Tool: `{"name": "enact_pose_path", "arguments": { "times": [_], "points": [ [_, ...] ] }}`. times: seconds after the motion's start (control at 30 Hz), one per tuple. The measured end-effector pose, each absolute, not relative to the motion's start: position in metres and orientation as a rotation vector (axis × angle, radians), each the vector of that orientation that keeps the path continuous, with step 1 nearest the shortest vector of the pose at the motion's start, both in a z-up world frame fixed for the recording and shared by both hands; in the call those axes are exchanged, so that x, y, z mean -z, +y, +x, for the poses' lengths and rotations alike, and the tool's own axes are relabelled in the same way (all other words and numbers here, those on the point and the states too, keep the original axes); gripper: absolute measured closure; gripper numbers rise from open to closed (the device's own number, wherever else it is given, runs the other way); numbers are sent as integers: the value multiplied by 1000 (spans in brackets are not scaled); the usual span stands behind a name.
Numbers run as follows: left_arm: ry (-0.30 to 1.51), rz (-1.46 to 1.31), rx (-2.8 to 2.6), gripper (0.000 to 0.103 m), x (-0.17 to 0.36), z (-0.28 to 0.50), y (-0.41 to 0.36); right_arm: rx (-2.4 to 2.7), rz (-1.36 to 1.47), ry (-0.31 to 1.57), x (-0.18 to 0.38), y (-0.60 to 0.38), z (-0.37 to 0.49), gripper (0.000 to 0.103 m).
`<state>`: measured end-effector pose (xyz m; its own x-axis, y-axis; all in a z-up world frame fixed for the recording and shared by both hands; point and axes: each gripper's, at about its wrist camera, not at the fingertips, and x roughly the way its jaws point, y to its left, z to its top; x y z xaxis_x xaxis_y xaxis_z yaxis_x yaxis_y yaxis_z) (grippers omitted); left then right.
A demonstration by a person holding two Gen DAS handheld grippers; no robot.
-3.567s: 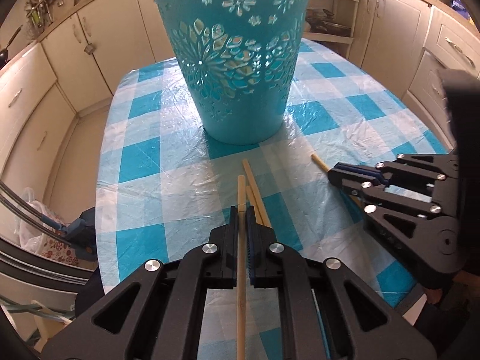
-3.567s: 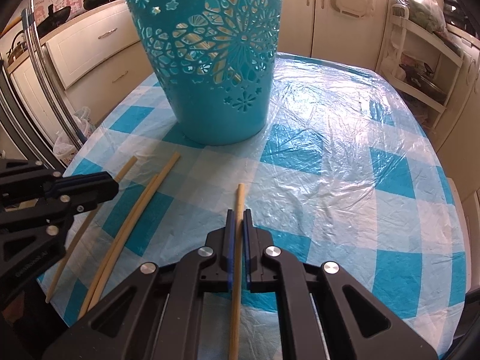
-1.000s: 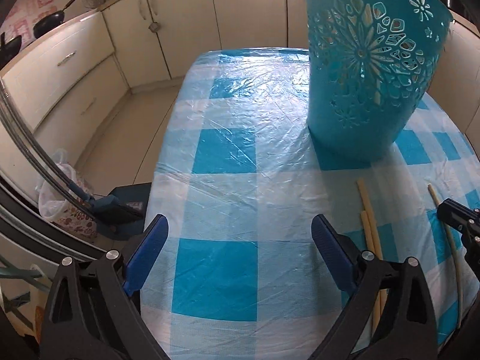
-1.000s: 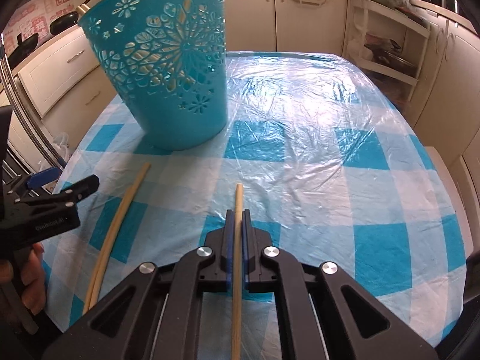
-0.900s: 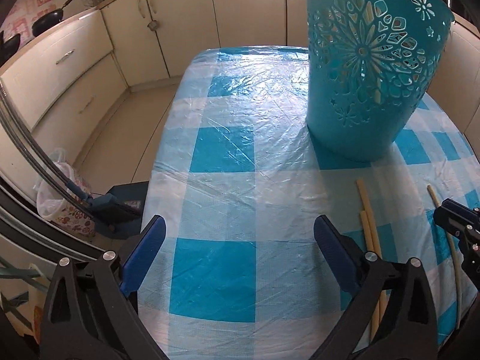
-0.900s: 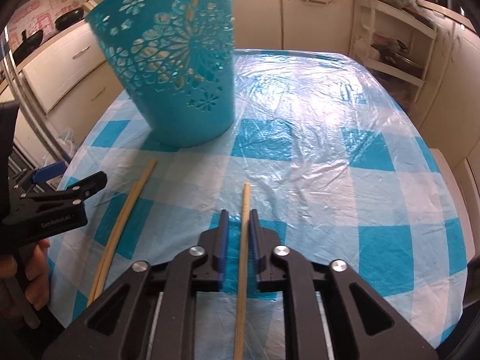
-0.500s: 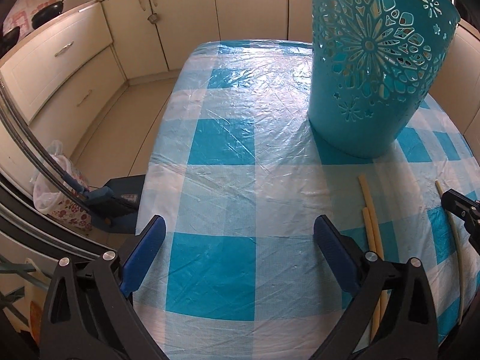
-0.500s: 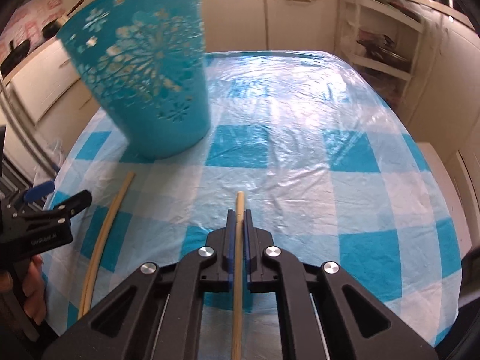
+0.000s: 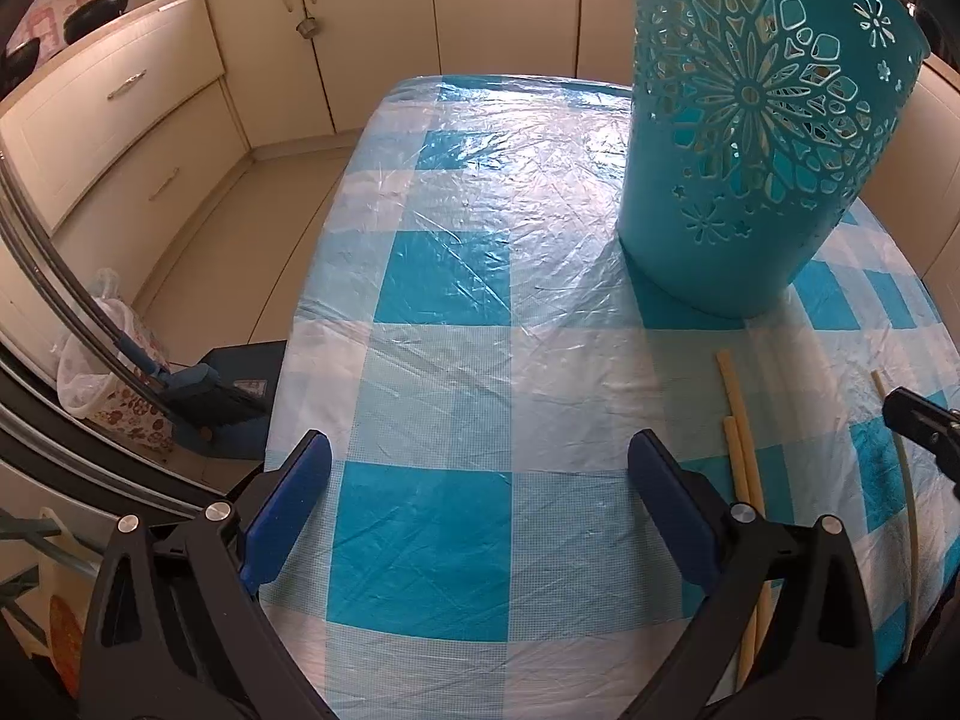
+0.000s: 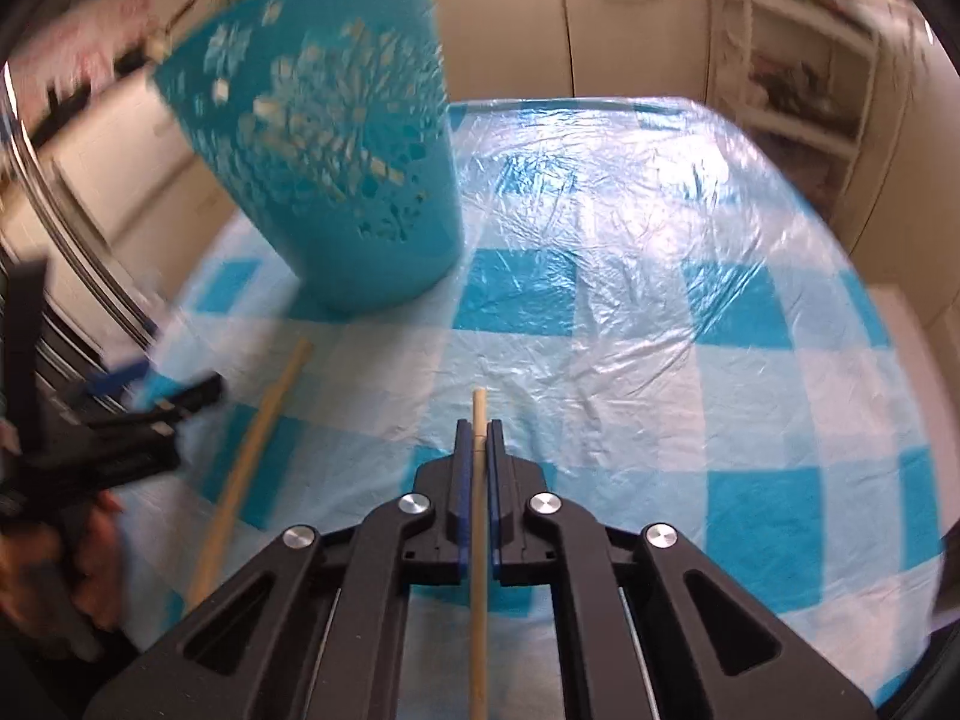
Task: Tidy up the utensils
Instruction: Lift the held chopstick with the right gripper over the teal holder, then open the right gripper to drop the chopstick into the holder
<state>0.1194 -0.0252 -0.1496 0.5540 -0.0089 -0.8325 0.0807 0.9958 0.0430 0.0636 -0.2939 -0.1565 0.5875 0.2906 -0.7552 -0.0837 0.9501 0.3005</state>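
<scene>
Right tongs (image 10: 474, 450) clamp a chopstick (image 10: 478, 570) near basket (image 10: 336, 180)

Cream kitchen cabinets (image 9: 150, 120) line the walls around a beige tiled floor (image 9: 240, 228). An open shelf unit (image 10: 798, 78) stands at the right.

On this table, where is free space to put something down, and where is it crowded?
Free: the checked tablecloth left of the turquoise basket, and the cloth right of the basket in the right wrist view. Crowded: in front of the basket, where loose wooden sticks lie.
</scene>
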Motion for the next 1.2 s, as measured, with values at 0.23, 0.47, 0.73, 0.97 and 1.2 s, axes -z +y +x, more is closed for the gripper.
{"name": "enact_pose_path", "arguments": {
  "times": [0.23, 0.47, 0.73, 0.97, 1.2],
  "points": [
    [984, 78, 53, 8, 150, 120, -25, -350, 413, 695, 77, -310, 57, 98],
    [983, 78, 53, 8, 150, 120, -25, -374, 440, 405, -14, -294, 96, 98],
    [983, 78, 53, 8, 150, 120, -25, -174, 381, 193, -41, -271, 152, 98],
    [984, 78, 53, 8, 150, 120, -26, -122, 313, 250, -16, -271, 167, 98],
    [984, 78, 53, 8, 150, 120, -26, -179, 240, 313, -3, -256, 159, 98]
  ]
}}
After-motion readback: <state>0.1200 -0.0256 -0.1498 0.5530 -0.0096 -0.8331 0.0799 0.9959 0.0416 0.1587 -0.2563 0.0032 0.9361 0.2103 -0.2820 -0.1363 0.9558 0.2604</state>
